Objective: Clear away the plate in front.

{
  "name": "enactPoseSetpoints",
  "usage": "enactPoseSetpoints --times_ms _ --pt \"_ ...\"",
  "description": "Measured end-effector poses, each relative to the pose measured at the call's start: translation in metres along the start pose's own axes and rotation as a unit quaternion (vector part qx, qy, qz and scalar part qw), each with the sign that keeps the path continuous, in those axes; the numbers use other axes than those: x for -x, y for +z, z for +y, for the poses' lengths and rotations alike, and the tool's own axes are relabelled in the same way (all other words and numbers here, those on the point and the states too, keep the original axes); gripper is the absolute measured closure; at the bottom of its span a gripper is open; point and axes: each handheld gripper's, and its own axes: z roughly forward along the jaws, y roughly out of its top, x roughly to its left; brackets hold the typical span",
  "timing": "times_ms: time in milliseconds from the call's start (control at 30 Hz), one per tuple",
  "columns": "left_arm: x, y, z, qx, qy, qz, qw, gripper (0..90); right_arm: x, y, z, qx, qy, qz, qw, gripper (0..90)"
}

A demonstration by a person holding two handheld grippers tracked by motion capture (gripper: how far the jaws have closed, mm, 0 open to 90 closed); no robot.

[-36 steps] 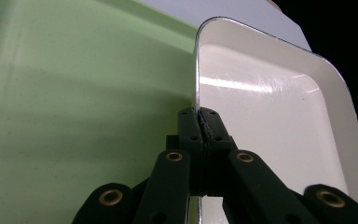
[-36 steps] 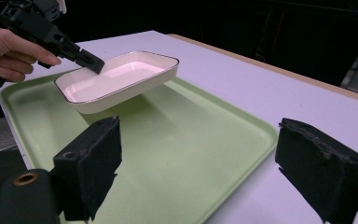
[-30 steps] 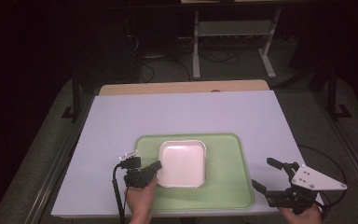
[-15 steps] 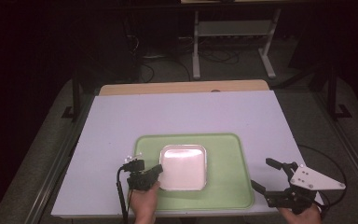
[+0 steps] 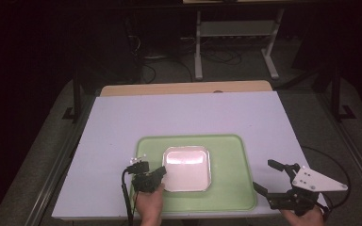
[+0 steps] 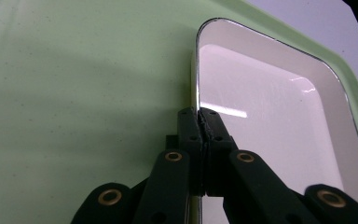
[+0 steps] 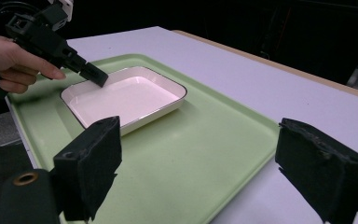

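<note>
The left gripper is clamped on the near-left rim of the white dish, which sits on the green tray on the counter. The right gripper hovers wide, holding nothing, just beside the tray's right edge.

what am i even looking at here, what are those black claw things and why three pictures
A person sits at a table holding a hand-held two-jaw gripper in each hand. The high view looks down from above; the two gripper views come from cameras riding on each gripper. On the table lies a green tray with a white square dish in it. The left gripper is shut on the dish's rim. The right gripper hangs open past the tray's right edge, holding nothing.
</note>
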Motion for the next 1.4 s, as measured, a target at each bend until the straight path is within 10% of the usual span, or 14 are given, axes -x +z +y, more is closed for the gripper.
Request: enactPoseSetpoints --times_ms 633,1400 --pt "0.0 -0.002 -0.007 0.007 -0.016 -0.01 0.9998 86.0 0.0 0.001 0.0 -0.003 -0.001 0.001 1.0 13.6" --pt "-0.008 -0.023 0.0 0.043 0.043 -0.048 0.997 74.7 0.003 0.0 -0.002 -0.008 0.004 -0.007 0.9999 13.5"
